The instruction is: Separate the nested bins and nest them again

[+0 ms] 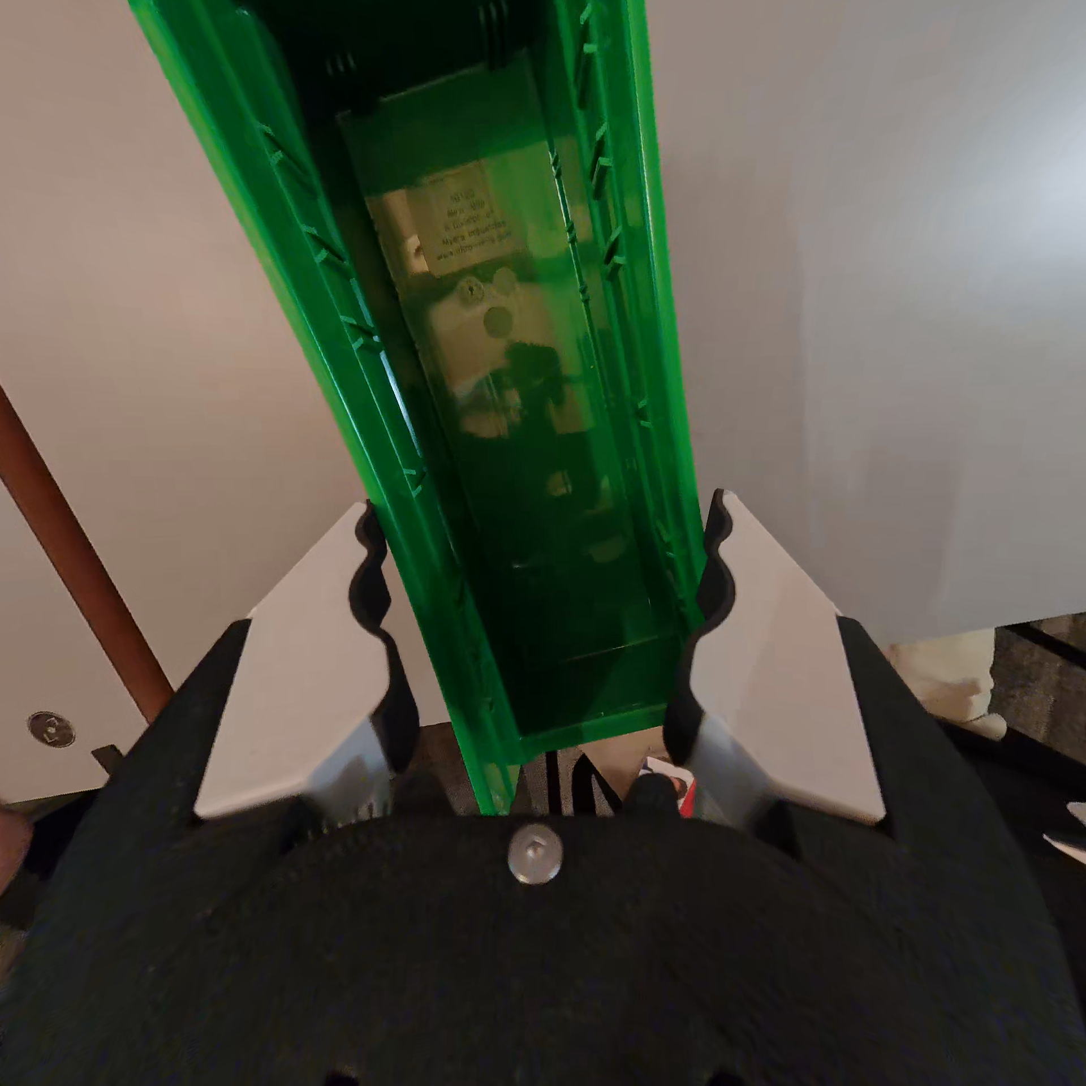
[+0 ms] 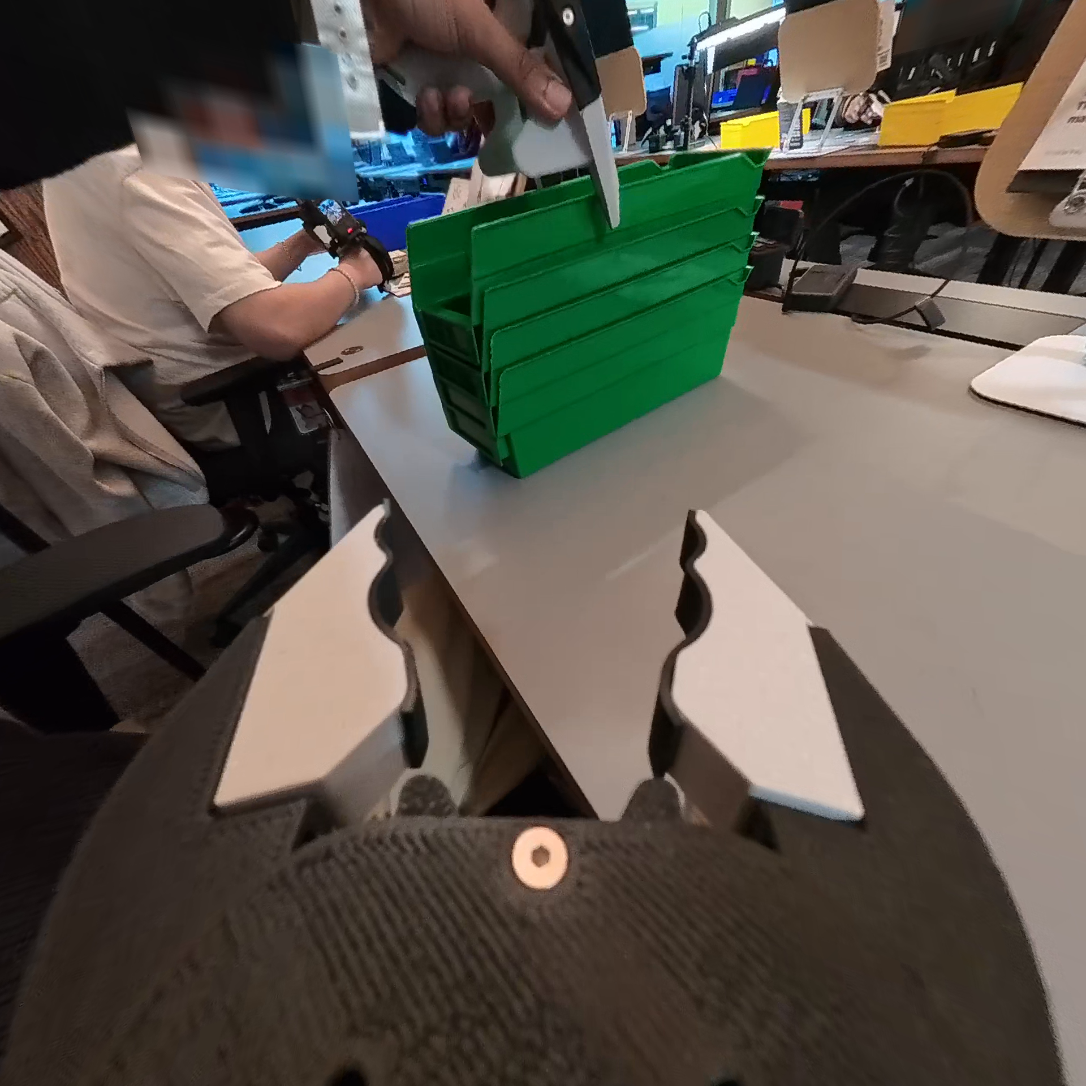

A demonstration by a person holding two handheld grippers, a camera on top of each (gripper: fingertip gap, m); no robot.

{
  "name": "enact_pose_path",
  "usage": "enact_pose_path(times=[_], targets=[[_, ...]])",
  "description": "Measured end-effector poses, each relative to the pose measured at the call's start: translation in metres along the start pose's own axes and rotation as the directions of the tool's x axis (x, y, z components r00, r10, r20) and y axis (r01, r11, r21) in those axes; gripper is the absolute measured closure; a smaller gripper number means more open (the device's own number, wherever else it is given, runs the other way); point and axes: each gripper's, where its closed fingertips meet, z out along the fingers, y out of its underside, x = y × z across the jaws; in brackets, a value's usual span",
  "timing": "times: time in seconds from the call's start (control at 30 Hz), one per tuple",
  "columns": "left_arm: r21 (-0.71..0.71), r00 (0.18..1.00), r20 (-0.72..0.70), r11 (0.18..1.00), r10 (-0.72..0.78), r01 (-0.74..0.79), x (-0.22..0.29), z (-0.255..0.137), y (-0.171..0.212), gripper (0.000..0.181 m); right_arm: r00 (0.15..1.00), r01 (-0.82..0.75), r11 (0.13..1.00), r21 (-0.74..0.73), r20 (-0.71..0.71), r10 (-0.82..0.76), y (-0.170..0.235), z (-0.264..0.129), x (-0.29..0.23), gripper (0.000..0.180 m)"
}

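- Left gripper [image 1: 540, 617], its wavy black pads clamping the top glossy green plastic bin [image 1: 470, 352] of the nested stack [image 2: 587, 352].
- Right gripper [image 2: 538, 646] gapes wide, empty, over smooth grey worktop [image 2: 823, 529].

A shared office or lab workroom with rows of desks.

A long grey laminate desk [image 2: 823, 499] with a wood-coloured edge fills the foreground, and more desks of the same kind run across the background, crowded with lit computer monitors [image 2: 740, 82], yellow plastic storage bins [image 2: 934, 117] and small upright card signs [image 2: 623, 88]. A person in a cream short-sleeved shirt [image 2: 170, 258] sits at the neighbouring desk on a black office chair [image 2: 247, 411]. Black cables and a black power brick [image 2: 820, 285] lie along the far edge of the desk, beside the white base of a monitor stand [image 2: 1034, 382]. A stack of green plastic bins [image 2: 587, 329] stands on the desk, and grey carpet covers the floor.
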Motion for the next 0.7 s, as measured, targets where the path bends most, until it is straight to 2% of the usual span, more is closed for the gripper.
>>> enact_pose_path(times=[0.23,0.43,0.7], targets=[[0.059,1.0,-0.006,0.998,-0.004,0.004,0.001,-0.015,-0.011,0.074,0.998,-0.052,0.997,-0.052,0.014,0.053,0.014,0.006,0.001,0.084],[0.213,0.998,-0.062,0.976,-0.033,0.046,0.0,-0.06,-0.033,0.075,0.999,-0.04,0.998,-0.051,0.012,0.04,0.013,0.006,0.001,0.085],[0.259,0.999,-0.043,0.966,-0.003,0.014,0.008,-0.097,-0.042,0.078,0.999,-0.032,0.998,-0.049,0.021,0.033,0.011,0.004,-0.001,0.087]])
